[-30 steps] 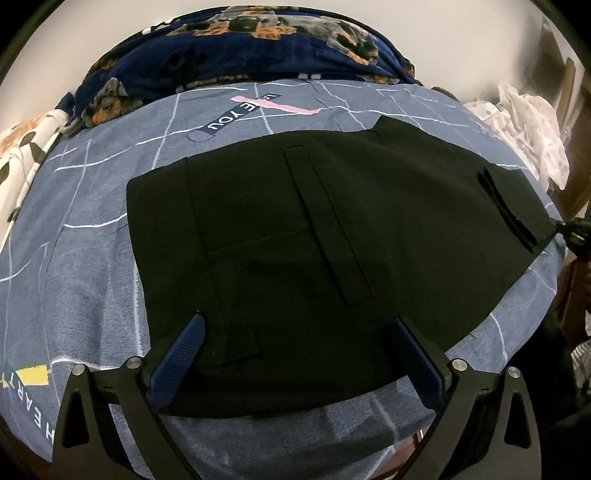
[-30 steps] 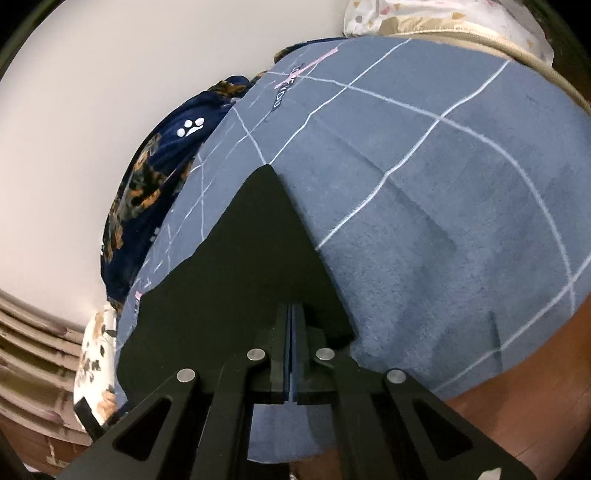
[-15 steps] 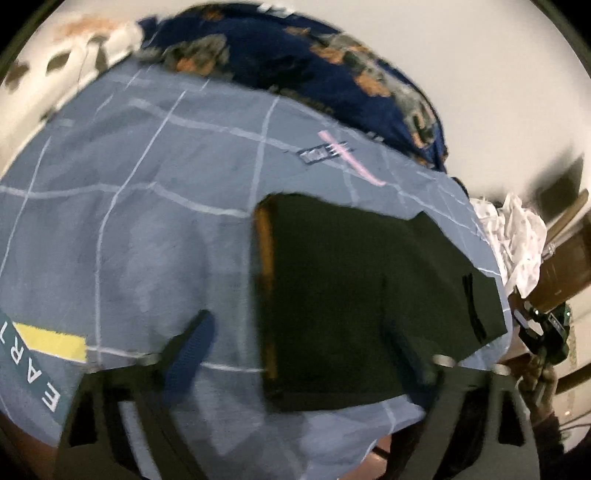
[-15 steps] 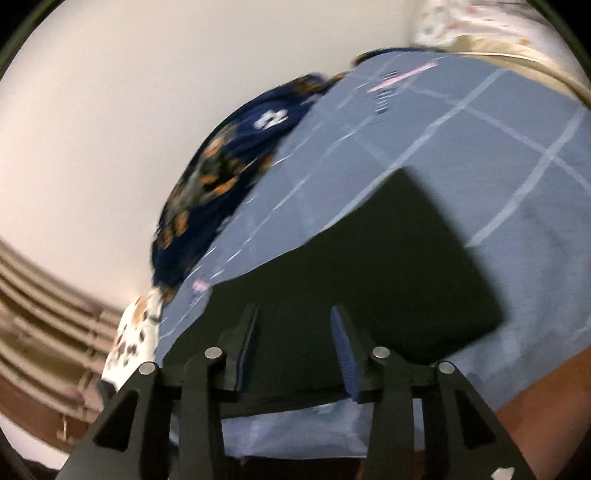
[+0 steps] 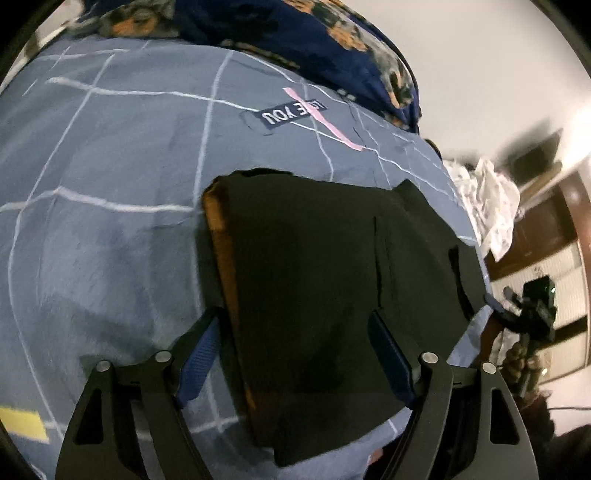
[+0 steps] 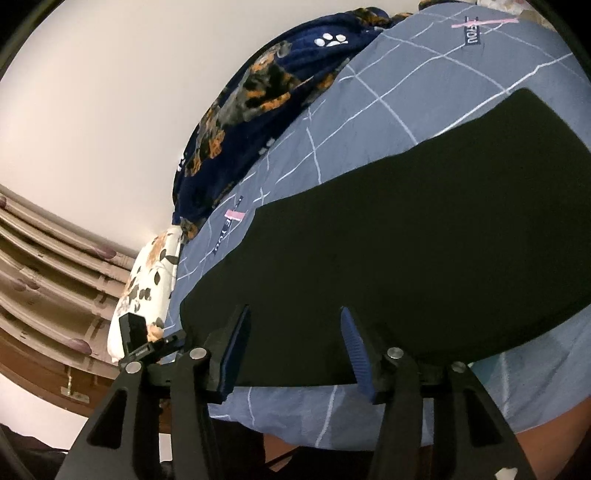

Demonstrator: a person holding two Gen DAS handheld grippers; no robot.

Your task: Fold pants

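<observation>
The black pants point(image 5: 317, 280) lie folded flat on the blue-grey bed sheet point(image 5: 110, 221), with a brown inner band showing along their left edge. My left gripper point(image 5: 295, 354) is open and empty, its blue pads spread above the near part of the pants. In the right wrist view the pants point(image 6: 406, 236) fill the middle as a dark slab. My right gripper point(image 6: 295, 350) is open and empty at their near edge. The other gripper point(image 6: 147, 343) shows at the left of that view.
A navy blanket with orange patches point(image 5: 314, 33) is heaped at the far side by the white wall. A floral pillow point(image 6: 147, 273) lies at the bed's end. White cloth point(image 5: 487, 206) and wooden furniture point(image 5: 546, 236) stand beyond the bed's right edge.
My right gripper has let go of the pants and opened wide. My left gripper has swung left and then back over the pants, which now lie folded narrower.
</observation>
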